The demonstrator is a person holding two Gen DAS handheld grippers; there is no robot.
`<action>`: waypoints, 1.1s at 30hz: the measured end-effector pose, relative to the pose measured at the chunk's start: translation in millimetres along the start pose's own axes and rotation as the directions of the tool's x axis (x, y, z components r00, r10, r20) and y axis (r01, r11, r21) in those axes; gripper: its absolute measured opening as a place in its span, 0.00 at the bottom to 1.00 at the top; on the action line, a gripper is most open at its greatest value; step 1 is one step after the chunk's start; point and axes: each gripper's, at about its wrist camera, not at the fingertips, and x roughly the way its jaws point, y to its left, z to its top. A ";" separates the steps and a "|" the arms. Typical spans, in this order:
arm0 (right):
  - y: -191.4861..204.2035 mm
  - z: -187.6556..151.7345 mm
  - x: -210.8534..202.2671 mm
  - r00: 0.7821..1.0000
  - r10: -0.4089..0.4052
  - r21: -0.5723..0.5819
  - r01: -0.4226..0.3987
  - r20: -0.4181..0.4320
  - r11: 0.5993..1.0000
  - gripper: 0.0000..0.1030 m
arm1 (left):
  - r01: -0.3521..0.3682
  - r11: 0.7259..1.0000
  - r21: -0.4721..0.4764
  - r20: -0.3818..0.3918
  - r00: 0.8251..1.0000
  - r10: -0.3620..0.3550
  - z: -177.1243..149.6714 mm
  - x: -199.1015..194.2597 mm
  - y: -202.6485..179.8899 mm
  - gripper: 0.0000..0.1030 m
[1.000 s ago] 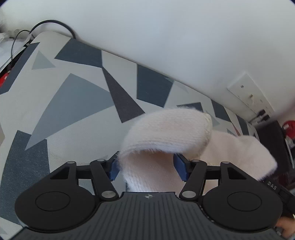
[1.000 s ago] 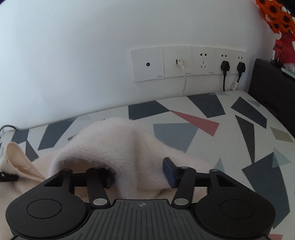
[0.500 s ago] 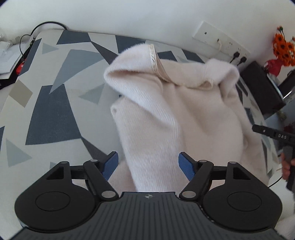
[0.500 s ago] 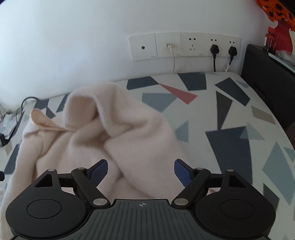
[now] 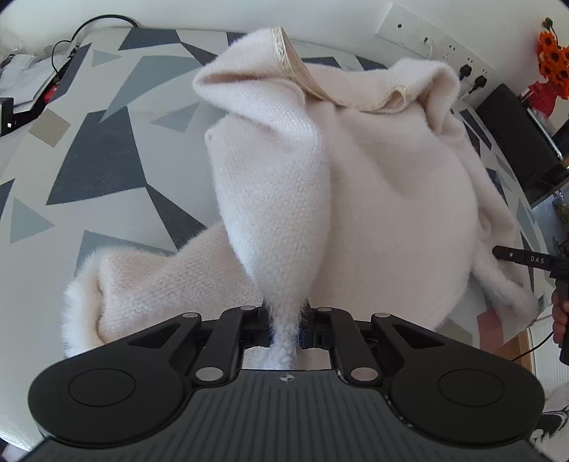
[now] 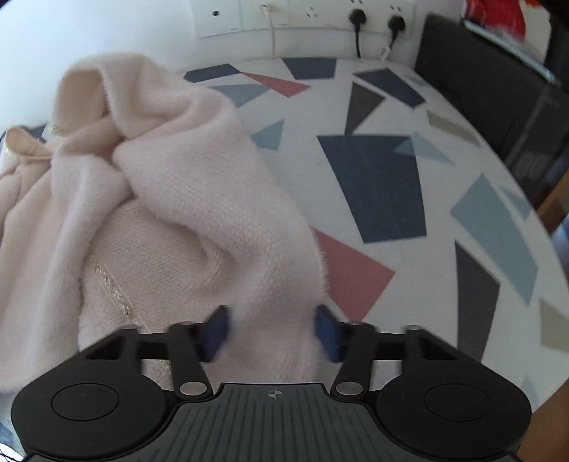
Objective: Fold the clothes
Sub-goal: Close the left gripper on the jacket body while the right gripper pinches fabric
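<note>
A fluffy cream sweater [image 5: 355,177] with a gold-trimmed neckline lies bunched on the patterned tabletop [image 5: 99,160]. My left gripper [image 5: 284,328] is shut on a narrow pinch of its knit near the front, and the cloth rises from the jaws in a taut ridge. In the right wrist view the sweater [image 6: 160,213] fills the left half. My right gripper [image 6: 272,332] is closing, its blue pads blurred on either side of a thick fold. The fold sits between the pads and does not look squeezed.
The tabletop [image 6: 384,184] carries grey, navy and red triangles. Wall sockets [image 6: 306,14] with plugged cables sit behind it. A black box [image 6: 480,89] stands at the right edge, orange flowers [image 5: 554,60] above it. Cables and clutter [image 5: 42,81] lie far left. A hand [image 5: 560,318] shows at right.
Both grippers drew back from the far side, leaving the sweater's raised shoulders there. The left jaws went from wide open to shut on the knit. The right jaws narrowed around a fold.
</note>
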 end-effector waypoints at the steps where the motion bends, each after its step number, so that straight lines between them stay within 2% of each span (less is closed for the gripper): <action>1: -2.8 1.0 -1.4 1.000 0.021 0.013 -0.021 0.008 1.000 0.16 | -0.005 1.000 -0.005 0.016 1.000 0.005 0.6 -7.5 -0.1 0.10; 2: -4.7 2.6 -4.2 0.999 0.044 0.025 -0.045 0.010 0.999 0.11 | -0.006 1.000 -0.016 0.034 0.999 0.007 2.4 -16.7 0.9 0.10; 5: -11.3 11.5 -17.9 0.996 0.073 0.054 -0.076 0.054 0.996 0.10 | -0.002 0.997 -0.079 0.078 0.997 0.008 9.9 -45.4 10.4 0.10; 10: -36.6 45.5 -48.1 0.979 0.058 0.184 -0.095 0.198 0.978 0.10 | -0.049 0.986 -0.159 0.195 0.978 0.080 39.1 -85.8 34.0 0.10; 15: -59.8 87.8 -72.0 0.918 0.026 0.336 -0.171 0.395 0.926 0.09 | -0.092 0.973 -0.212 0.298 0.942 0.154 84.1 -93.9 49.9 0.10; 20: -40.8 139.2 -75.8 0.873 0.003 0.364 -0.207 0.488 0.908 0.09 | -0.070 0.955 -0.290 0.369 0.912 0.179 127.2 -92.0 67.2 0.10; 22: -26.6 161.9 -80.3 0.840 0.004 0.351 -0.231 0.542 0.908 0.09 | -0.062 0.944 -0.324 0.396 0.897 0.195 139.2 -93.2 75.0 0.10; 24: -9.7 181.4 -88.2 0.792 0.035 0.308 -0.278 0.610 0.910 0.08 | -0.056 0.934 -0.354 0.416 0.885 0.211 149.5 -92.4 82.9 0.10; 26: 9.0 198.0 -95.6 0.736 0.092 0.243 -0.335 0.671 0.911 0.08 | -0.058 0.935 -0.350 0.413 0.886 0.210 154.5 -83.2 86.0 0.10; 28: 34.5 210.0 -94.2 0.699 0.196 0.143 -0.395 0.688 0.908 0.08 | -0.073 0.941 -0.329 0.394 0.896 0.207 157.0 -68.9 85.6 0.10; 31: 81.2 222.7 -74.6 0.716 0.329 0.008 -0.423 0.616 0.906 0.08 | -0.112 0.948 -0.296 0.342 0.915 0.215 155.4 -40.5 80.7 0.11; 32: 96.4 225.6 -65.9 0.726 0.363 -0.028 -0.429 0.585 0.903 0.08 | -0.111 0.952 -0.285 0.326 0.923 0.206 155.4 -32.9 80.3 0.11; 33: 110.7 225.5 -52.4 0.747 0.377 -0.044 -0.424 0.548 0.904 0.08 | -0.113 0.955 -0.275 0.307 0.931 0.199 154.2 -24.8 79.5 0.12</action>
